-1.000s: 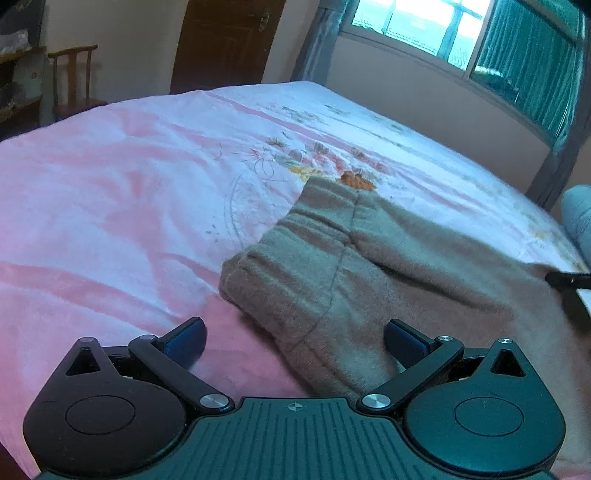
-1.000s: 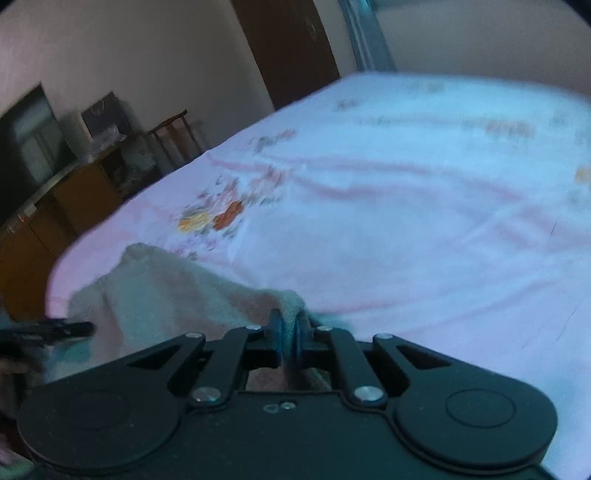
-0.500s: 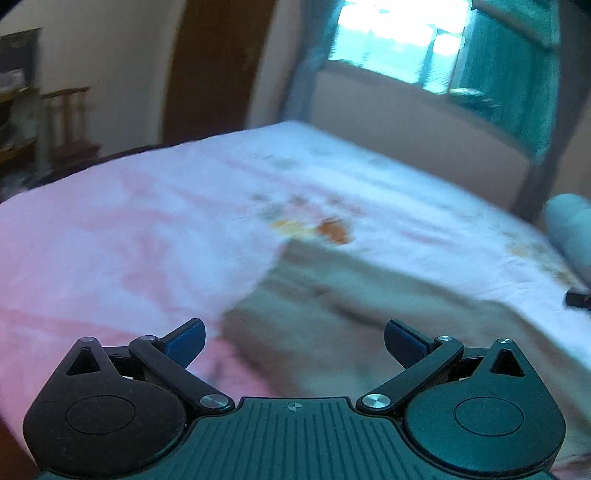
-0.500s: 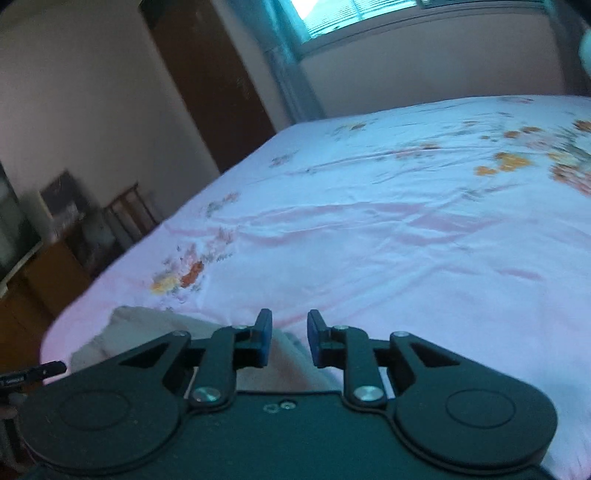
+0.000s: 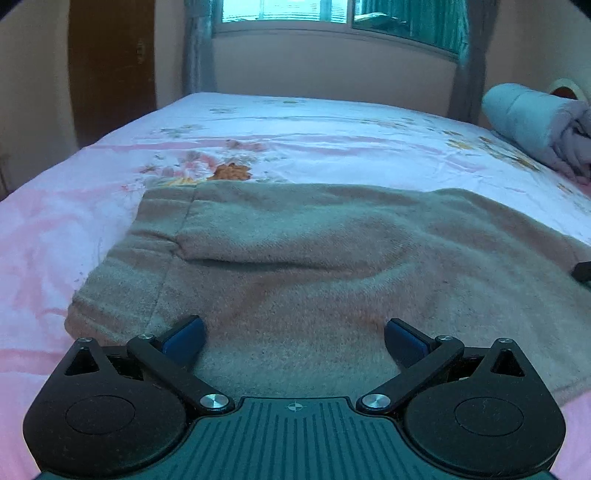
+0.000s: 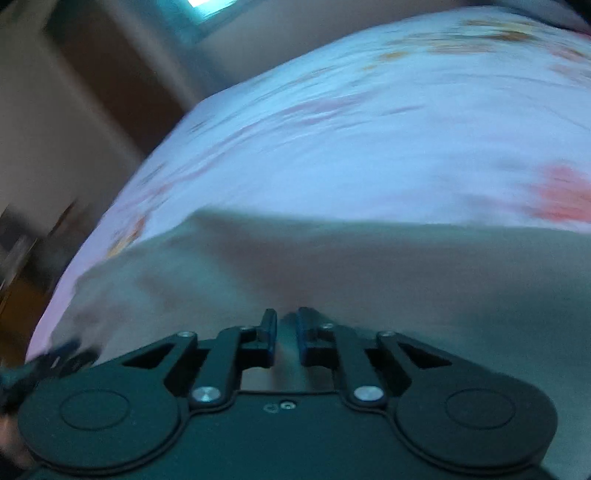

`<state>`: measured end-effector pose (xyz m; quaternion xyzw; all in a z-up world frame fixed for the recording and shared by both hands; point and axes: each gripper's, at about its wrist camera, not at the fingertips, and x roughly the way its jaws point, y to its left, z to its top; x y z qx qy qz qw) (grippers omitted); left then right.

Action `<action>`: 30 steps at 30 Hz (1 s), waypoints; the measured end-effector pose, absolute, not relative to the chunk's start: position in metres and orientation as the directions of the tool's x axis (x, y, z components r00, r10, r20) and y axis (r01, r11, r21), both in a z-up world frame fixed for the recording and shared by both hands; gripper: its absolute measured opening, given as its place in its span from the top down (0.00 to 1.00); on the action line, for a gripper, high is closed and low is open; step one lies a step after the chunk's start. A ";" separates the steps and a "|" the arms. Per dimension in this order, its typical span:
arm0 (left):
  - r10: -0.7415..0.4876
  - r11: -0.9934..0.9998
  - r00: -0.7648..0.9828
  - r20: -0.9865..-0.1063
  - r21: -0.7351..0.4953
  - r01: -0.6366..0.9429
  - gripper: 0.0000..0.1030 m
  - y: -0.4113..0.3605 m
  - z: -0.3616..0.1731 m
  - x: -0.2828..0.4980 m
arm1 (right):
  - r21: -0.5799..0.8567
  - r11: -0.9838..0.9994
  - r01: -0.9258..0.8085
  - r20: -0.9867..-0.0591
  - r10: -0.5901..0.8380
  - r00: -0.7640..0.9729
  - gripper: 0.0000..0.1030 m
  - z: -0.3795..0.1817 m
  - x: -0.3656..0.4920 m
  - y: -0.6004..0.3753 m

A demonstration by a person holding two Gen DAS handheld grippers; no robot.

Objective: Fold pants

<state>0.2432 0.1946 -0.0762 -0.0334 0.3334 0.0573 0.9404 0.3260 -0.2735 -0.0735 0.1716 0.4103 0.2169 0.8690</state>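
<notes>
Beige-grey pants (image 5: pixel 295 266) lie folded flat on the pink floral bedsheet (image 5: pixel 332 140), waistband end at the left. My left gripper (image 5: pixel 293 334) is wide open just above the near part of the pants, holding nothing. In the blurred right wrist view the pants (image 6: pixel 332 266) fill the lower half. My right gripper (image 6: pixel 287 328) hovers over them with its jaws a small gap apart and nothing clamped between them. A black tip of the right gripper (image 5: pixel 581 271) shows at the right edge of the left wrist view.
A rolled light-blue blanket (image 5: pixel 535 122) lies at the bed's far right. A window (image 5: pixel 332 14) with curtains is behind the bed and a brown door (image 5: pixel 110 74) at the left. Dark furniture (image 6: pixel 22 251) stands off the bed's left side.
My right gripper let go of the pants edge and opened a little, then swung over the cloth. My left gripper stayed open and turned right, so the pants now lie square ahead.
</notes>
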 end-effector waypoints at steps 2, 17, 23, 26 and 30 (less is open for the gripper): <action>0.071 0.993 0.774 -0.629 -0.026 -0.111 0.00 0.196 -0.075 0.242 | 0.473 0.868 -0.149 -0.643 0.456 0.615 1.00 -0.071 0.320 -0.315; 0.072 0.997 0.787 -0.613 0.036 -0.064 0.00 0.137 -0.075 0.228 | 0.220 0.949 -0.224 -0.703 0.314 0.639 0.86 -0.071 0.225 -0.273; 0.095 0.995 0.770 -0.631 0.057 -0.076 0.00 0.141 -0.061 0.221 | 0.324 0.946 -0.013 -0.673 0.240 0.699 0.77 -0.048 0.197 -0.369; 0.053 0.999 0.828 -0.558 0.031 -0.044 0.00 0.123 -0.045 0.223 | 0.371 0.927 0.058 -0.585 0.185 0.790 0.74 -0.032 0.185 -0.417; 0.009 0.996 0.818 -0.575 0.075 0.041 0.00 0.078 -0.047 0.243 | 0.404 0.908 0.115 -0.584 0.159 0.796 0.73 -0.046 0.199 -0.443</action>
